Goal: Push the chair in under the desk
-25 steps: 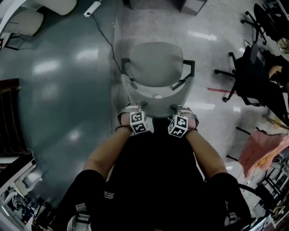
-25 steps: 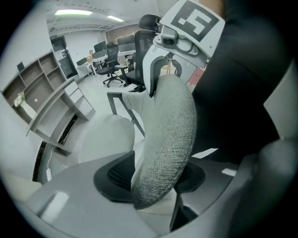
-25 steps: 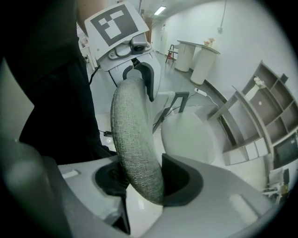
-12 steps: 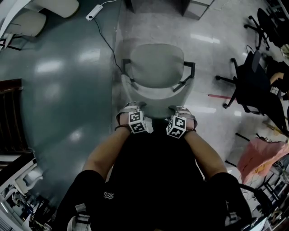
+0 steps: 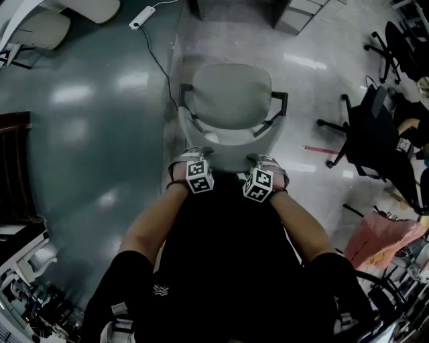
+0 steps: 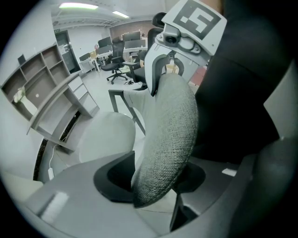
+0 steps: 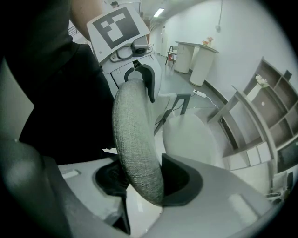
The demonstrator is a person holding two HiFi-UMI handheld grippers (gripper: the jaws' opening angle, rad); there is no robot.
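Observation:
A grey fabric chair with black arm brackets faces away from me; its seat (image 5: 231, 94) lies ahead and its curved backrest (image 5: 224, 142) is nearest me. My left gripper (image 5: 194, 157) is shut on the left part of the backrest's top edge, my right gripper (image 5: 260, 161) on the right part. The left gripper view has the woven backrest edge (image 6: 167, 135) filling the gap between the dark pads of the left gripper (image 6: 156, 179). In the right gripper view the same edge (image 7: 137, 139) sits clamped in the right gripper (image 7: 142, 181). No desk top is clearly visible ahead.
Grey shelving (image 6: 56, 102) stands beyond the chair. A white power strip with a cable (image 5: 141, 17) lies on the blue-green floor (image 5: 87, 134) at left. Black office chairs (image 5: 375, 127) and a pink cloth (image 5: 382, 234) are at right.
Both grippers and the chair have travelled forward together across the floor; the chairs at right and the floor marks have slid by. Both grips on the backrest look the same.

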